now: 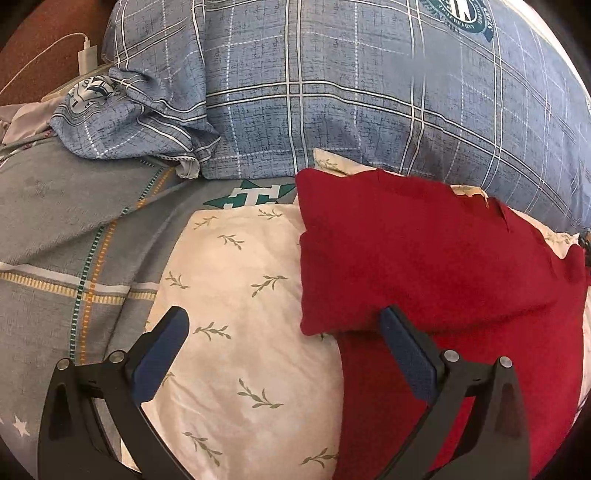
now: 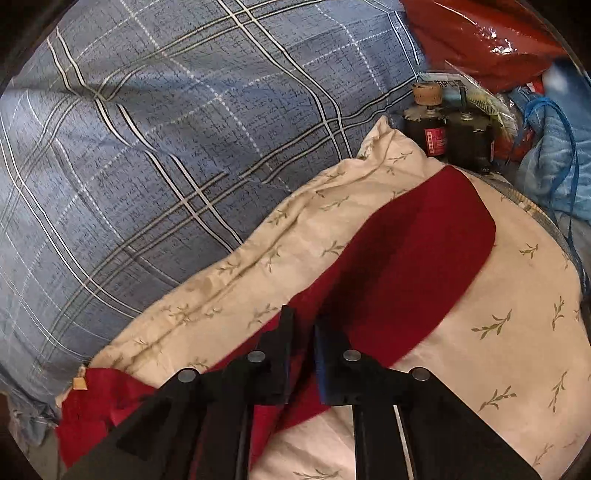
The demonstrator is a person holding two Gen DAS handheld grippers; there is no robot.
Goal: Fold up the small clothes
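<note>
The left tongs [image 1: 284,332] gape wide over the cream pillow [image 1: 236,295]. The right tongs [image 2: 303,325] pinch the red garment [image 2: 413,236], whose lower part is hidden.

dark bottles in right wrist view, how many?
2. Cork-topped bottle with a red label stands at the cream pillow's far corner; second dark bottle stands touching its right side. Clutter behind may hide more.

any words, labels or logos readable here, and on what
"TH": large white letters on a green star on the grey bedsheet.
Round crest on the blue plaid pillow: lettering too small to read.
Red label on the dark bottle: blurred.
Printed packet behind it: unreadable.
</note>
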